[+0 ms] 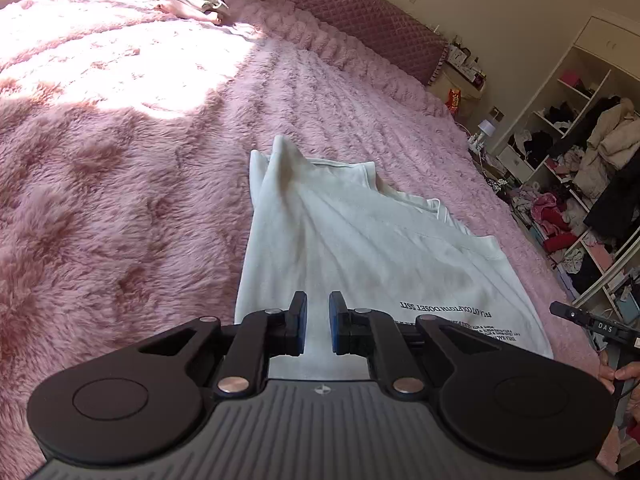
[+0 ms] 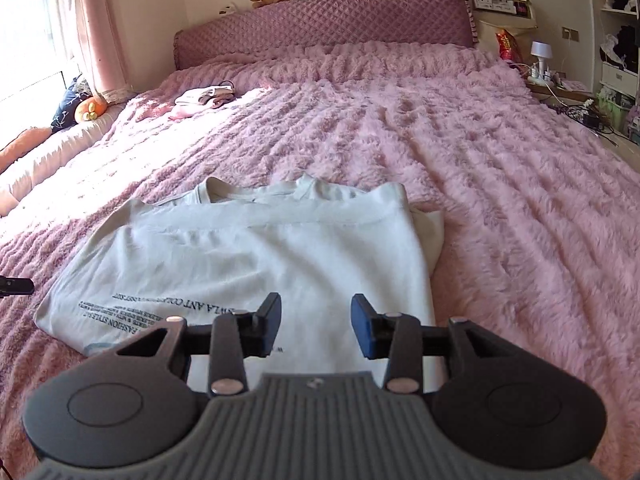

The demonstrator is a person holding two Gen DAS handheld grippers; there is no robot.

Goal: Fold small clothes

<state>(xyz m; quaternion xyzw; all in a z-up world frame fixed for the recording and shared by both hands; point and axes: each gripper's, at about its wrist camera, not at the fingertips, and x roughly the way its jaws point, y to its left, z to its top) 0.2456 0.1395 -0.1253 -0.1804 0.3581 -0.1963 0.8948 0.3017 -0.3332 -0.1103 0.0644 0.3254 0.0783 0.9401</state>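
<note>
A white T-shirt (image 1: 360,248) with black printed text lies on the pink fluffy bedspread, partly folded lengthwise, its sides turned in. It also shows in the right wrist view (image 2: 272,256), with the collar at the far end. My left gripper (image 1: 318,326) is open and empty, its fingers a small gap apart, just above the shirt's near hem. My right gripper (image 2: 316,328) is open wide and empty above the shirt's near right part. The right gripper's body (image 1: 592,324) shows at the right edge of the left wrist view.
A small pile of pale clothes (image 2: 204,98) lies far off near the quilted pink headboard (image 2: 320,20). The pink bedspread (image 2: 500,200) stretches wide to the right. A cluttered open wardrobe (image 1: 580,168) and a nightstand with a lamp (image 2: 542,54) stand beside the bed.
</note>
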